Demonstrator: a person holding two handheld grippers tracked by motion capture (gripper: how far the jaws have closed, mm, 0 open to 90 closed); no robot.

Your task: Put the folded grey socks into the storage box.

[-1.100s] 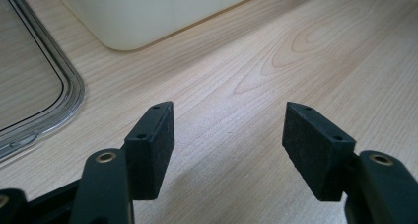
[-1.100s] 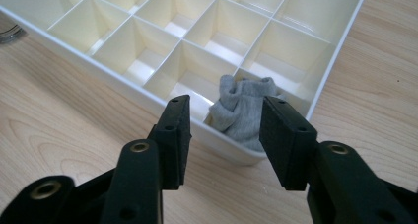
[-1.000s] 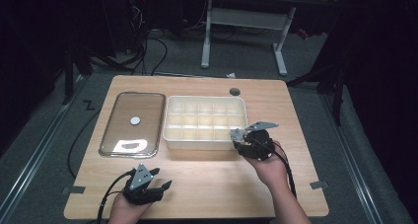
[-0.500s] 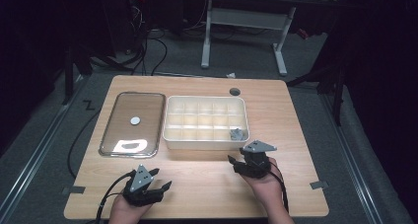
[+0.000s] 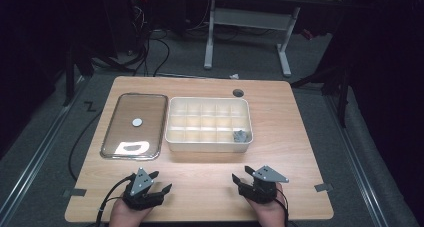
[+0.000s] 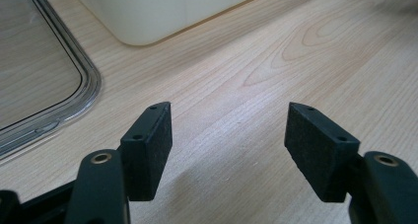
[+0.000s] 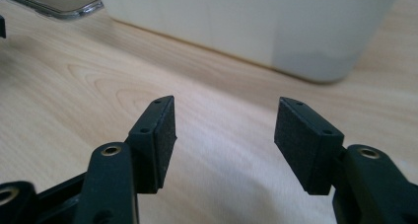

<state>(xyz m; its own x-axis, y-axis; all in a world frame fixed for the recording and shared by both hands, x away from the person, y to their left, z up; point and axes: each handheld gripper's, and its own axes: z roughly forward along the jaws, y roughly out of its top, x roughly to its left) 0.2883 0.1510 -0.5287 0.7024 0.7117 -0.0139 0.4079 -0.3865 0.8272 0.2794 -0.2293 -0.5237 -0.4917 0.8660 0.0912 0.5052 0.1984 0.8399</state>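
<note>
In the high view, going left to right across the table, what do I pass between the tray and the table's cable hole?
Clear tray → small round disc on it → white compartment box → small grey part in the box's near right compartment → cable hole.

1. The left gripper (image 5: pixel 159 183) sits low near the person's edge, held in the left hand (image 5: pixel 131 212). Its jaws stand wide apart with nothing between them.
2. The right gripper (image 5: pixel 242 176) sits low too, in the right hand (image 5: pixel 265 213). Its jaws have just been opening (nothing is between them) and stand wide.
</note>
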